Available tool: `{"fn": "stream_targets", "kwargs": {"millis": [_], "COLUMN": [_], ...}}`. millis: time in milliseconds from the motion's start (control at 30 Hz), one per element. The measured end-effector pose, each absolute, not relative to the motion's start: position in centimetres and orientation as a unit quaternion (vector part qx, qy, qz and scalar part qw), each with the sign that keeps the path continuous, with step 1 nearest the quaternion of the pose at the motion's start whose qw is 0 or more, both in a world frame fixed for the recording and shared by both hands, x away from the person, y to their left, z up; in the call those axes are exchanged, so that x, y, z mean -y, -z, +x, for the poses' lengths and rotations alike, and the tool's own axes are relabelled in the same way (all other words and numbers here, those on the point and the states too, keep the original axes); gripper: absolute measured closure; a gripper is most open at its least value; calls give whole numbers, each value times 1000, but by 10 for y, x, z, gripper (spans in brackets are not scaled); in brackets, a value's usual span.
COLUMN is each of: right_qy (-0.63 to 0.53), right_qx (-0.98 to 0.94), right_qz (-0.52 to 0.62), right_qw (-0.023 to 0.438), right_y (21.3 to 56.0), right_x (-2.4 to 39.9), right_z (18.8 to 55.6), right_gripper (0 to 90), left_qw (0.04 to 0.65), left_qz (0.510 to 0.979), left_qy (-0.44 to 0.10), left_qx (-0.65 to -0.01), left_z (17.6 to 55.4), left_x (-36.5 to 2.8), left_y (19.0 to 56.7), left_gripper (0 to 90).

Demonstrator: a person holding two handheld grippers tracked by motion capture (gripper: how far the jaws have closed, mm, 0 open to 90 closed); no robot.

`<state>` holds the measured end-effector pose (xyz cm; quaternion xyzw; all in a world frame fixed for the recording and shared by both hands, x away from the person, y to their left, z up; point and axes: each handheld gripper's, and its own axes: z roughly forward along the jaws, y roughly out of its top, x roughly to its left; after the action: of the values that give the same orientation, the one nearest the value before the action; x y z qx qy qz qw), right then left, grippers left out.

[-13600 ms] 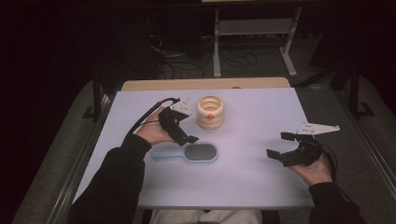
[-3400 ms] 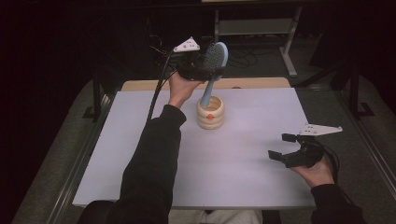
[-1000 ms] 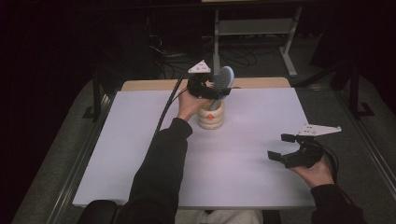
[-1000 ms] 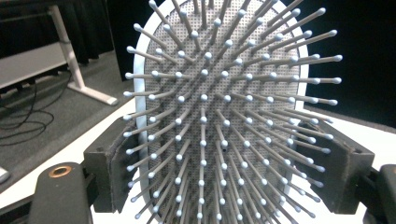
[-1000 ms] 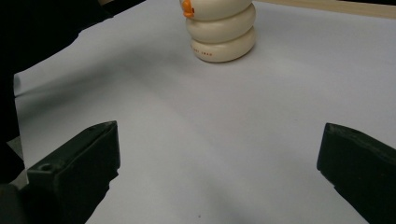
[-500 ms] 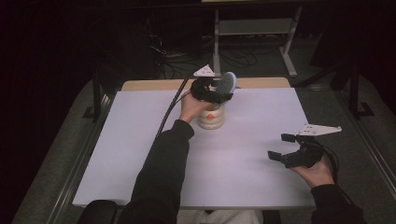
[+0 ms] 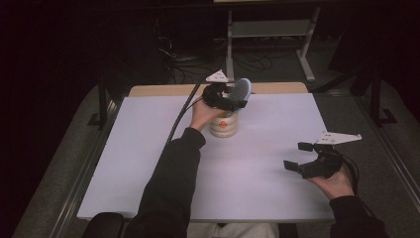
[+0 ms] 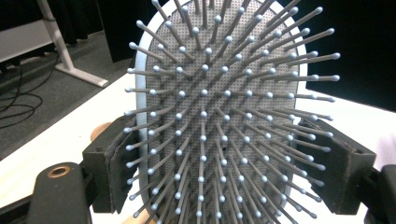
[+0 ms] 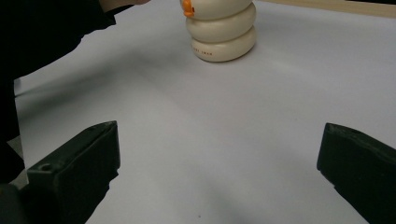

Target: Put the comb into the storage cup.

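Left arm stretched far across the tabletop point(image 7: 148, 148), left gripper point(image 7: 225, 96) jaws clamped on the hairbrush point(image 7: 241, 90) above the cream ribbed holder point(image 7: 224, 126), right gripper point(image 7: 309, 158) jaws spread empty near the right edge, bare white surface between.

A white bench point(image 7: 124, 163) spans the middle of the high view, with a pale wooden strip point(image 7: 163, 90) showing along its far edge and a grey metal rail point(image 7: 81, 181) running down its left side. Grey floor point(image 7: 49, 163) lies on both sides of it. Beyond the far edge stands a white metal stand point(image 7: 267, 29) with 1 shelf, and dark cables point(image 7: 185, 59) lie tangled on the floor to its left. The left gripper view shows a white stand leg point(image 8: 60, 51) and a loose black cable point(image 8: 18, 105) on grey floor.
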<state>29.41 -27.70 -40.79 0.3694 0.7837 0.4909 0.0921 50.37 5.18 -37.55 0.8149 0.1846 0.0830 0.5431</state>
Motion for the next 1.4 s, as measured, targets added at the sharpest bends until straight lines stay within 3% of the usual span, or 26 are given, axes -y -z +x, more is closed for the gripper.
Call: {"fn": "stream_targets", "kwargs": {"millis": [900, 1400], "right_qy": [-489, -488], "right_qx": [-785, -786], "right_qz": [369, 369], "right_qw": [89, 89], "right_y": [409, 409], "right_x": [276, 275], "right_z": [294, 294], "right_gripper": [0, 0], "left_qw": [568, 573], "left_qz": [794, 784], "left_qy": [-104, -113], "left_qx": [-190, -212], "left_z": [497, 490], "left_x": [-72, -101], "left_y": [360, 351], "left_gripper": [123, 0]}}
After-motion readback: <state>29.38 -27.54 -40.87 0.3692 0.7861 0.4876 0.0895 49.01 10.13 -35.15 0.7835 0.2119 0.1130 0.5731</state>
